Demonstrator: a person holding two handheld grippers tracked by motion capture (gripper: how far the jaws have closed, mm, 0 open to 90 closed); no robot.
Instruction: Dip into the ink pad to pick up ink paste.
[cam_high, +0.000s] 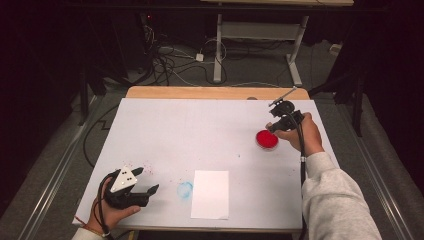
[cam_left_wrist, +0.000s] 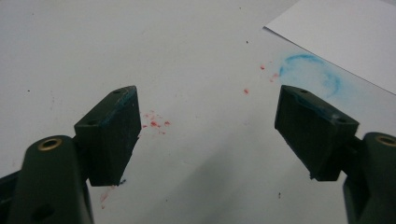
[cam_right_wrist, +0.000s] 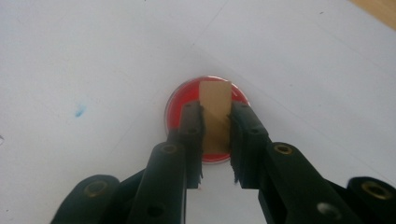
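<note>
A shallow round red dish (cam_high: 267, 139) sits on the white table cover at the right. My right gripper (cam_high: 278, 123) hovers at its far edge, held by a hand in a grey sleeve. In the right gripper view the gripper (cam_right_wrist: 215, 112) is shut on a small tan block (cam_right_wrist: 215, 100), held upright over the red dish (cam_right_wrist: 189, 92). My left gripper (cam_high: 148, 180) rests at the front left, open. In the left gripper view its jaws (cam_left_wrist: 208, 95) stand wide apart with bare table between them.
A white sheet of paper (cam_high: 210, 194) lies at the front centre, its corner (cam_left_wrist: 345, 32) reaching into the left gripper view. Beside it is a blue ring stain (cam_high: 184, 189) (cam_left_wrist: 310, 74). Red specks (cam_left_wrist: 156, 122) dot the cover. A wooden table edge (cam_high: 200, 92) runs along the back.
</note>
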